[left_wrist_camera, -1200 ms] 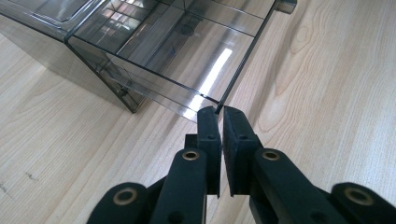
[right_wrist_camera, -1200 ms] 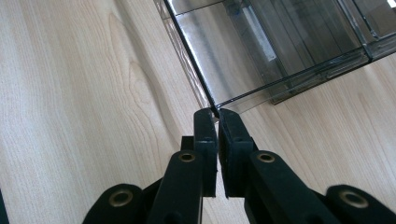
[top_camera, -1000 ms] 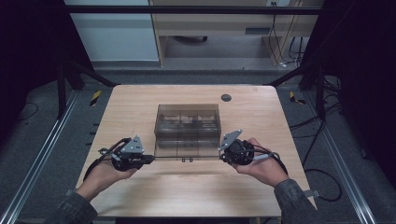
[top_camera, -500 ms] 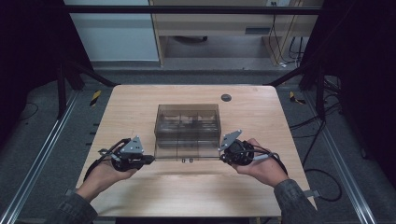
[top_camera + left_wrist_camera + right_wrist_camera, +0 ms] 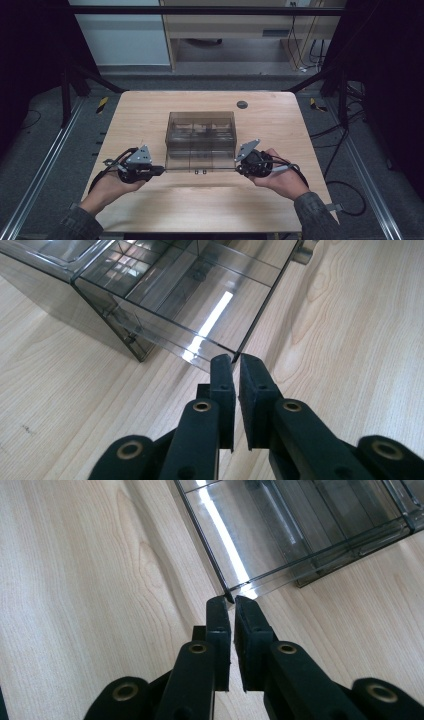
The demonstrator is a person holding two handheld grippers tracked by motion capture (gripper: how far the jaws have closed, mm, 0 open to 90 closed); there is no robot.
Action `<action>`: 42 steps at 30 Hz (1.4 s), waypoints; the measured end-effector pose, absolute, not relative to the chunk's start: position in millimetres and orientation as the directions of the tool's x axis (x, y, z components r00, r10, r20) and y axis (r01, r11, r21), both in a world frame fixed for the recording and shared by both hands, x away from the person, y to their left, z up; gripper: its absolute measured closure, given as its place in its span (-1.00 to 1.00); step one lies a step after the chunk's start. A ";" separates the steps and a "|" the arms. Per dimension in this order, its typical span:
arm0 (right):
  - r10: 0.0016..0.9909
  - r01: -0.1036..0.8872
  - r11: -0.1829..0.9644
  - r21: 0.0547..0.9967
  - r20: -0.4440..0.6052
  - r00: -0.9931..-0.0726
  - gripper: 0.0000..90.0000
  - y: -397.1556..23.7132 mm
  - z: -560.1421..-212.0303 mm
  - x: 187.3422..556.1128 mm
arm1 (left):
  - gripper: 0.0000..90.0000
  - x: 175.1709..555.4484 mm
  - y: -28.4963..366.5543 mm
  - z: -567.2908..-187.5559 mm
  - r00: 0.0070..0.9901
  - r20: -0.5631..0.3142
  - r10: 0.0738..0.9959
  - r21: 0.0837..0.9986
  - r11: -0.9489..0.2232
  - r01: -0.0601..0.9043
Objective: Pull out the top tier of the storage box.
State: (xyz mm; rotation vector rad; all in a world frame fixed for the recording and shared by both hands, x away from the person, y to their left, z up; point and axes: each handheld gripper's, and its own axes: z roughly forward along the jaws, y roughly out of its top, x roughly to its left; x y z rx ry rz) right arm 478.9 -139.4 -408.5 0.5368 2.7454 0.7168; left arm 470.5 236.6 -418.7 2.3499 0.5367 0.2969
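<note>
The clear organizer box (image 5: 200, 140) is lying between the tongs. Its opened lid's near corners are being pinched by the left gripper (image 5: 236, 359) and the right gripper (image 5: 229, 600), both narrowed. The long front edge is running straight between them, equally near both.

Both forearms enter from the near edge, sleeves covering the wrists, angled inward toward each other. Our left hand (image 5: 112, 182) wraps the body of the left gripper (image 5: 161, 170), which points level toward the right. Our right hand (image 5: 280, 177) holds the right gripper (image 5: 238, 168), which points level toward the left. The two tips face each other, well apart.

In the left gripper view we see the jaws drawn almost together, a thin slit between the pads, pinching one corner of the clear panel (image 5: 220, 315). The right jaws have just been opening a trace; they pinch the panel's other corner.
</note>
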 end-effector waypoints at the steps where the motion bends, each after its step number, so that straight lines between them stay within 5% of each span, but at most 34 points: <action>1: 0.408 0.284 0.812 0.510 -0.148 -0.901 0.87 -140.0 -408.7 479.2 | 0.84 470.6 237.2 -419.1 0.890 0.062 0.453 0.679 -0.672 0.295; 15: 0.445 0.322 0.799 0.509 -0.140 -0.884 0.78 -160.1 -407.8 474.4 | 0.35 465.6 260.4 -429.9 0.854 0.074 0.516 0.693 -0.642 0.328; 27: 0.524 0.398 0.767 0.504 -0.134 -0.841 0.52 -177.7 -409.0 475.0 | -0.52 465.8 275.5 -437.9 0.742 0.082 0.666 0.745 -0.535 0.398; 42: 0.668 0.537 0.696 0.478 -0.154 -0.728 0.18 -207.0 -409.9 479.4 | -0.83 461.6 281.5 -444.2 0.660 0.070 0.748 0.797 -0.440 0.414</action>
